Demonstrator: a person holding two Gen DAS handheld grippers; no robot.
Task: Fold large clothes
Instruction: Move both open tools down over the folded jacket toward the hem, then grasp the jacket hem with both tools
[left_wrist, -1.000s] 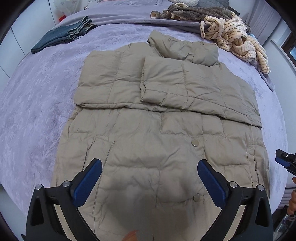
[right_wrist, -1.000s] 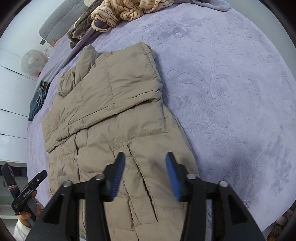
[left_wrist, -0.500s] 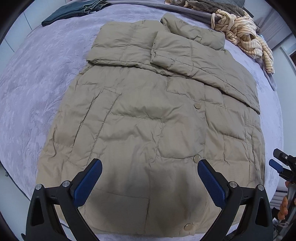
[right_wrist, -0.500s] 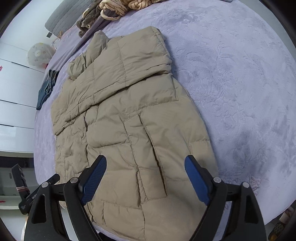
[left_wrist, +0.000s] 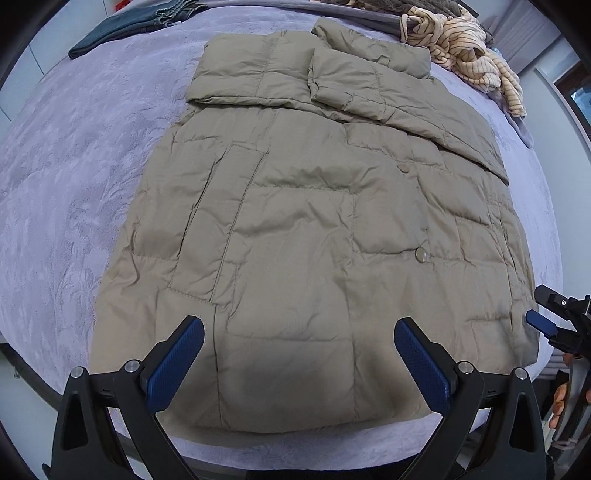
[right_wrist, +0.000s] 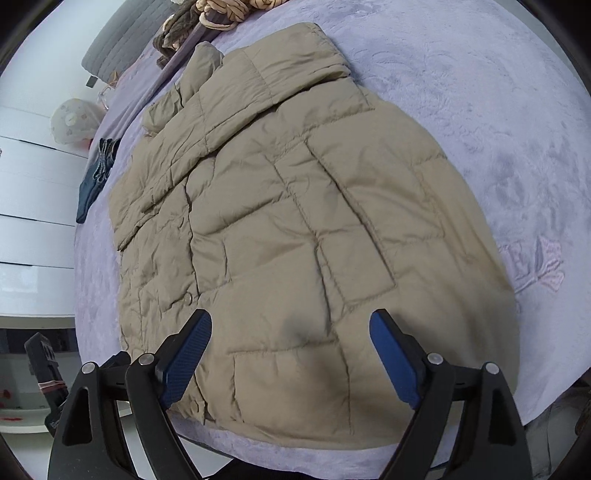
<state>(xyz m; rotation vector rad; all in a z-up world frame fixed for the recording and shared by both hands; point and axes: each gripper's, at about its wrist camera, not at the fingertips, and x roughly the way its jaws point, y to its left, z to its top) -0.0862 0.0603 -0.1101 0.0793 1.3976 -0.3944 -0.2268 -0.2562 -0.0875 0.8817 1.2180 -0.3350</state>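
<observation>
Left wrist view: the left gripper and right gripper hover spread apart, empty, over the jacket hem. Sleeves look folded in, so the next move is probably pinching the hem corners to fold upward.

Striped garment and dark folded jeans clipped by top edge in left wrist view. Right hand-held gripper mostly off-frame there. Jacket underside hidden against bed.

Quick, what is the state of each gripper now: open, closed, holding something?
Left gripper: open, holding nothing, above the hem of the beige jacket.
Right gripper: open, holding nothing, above the same hem.
</observation>
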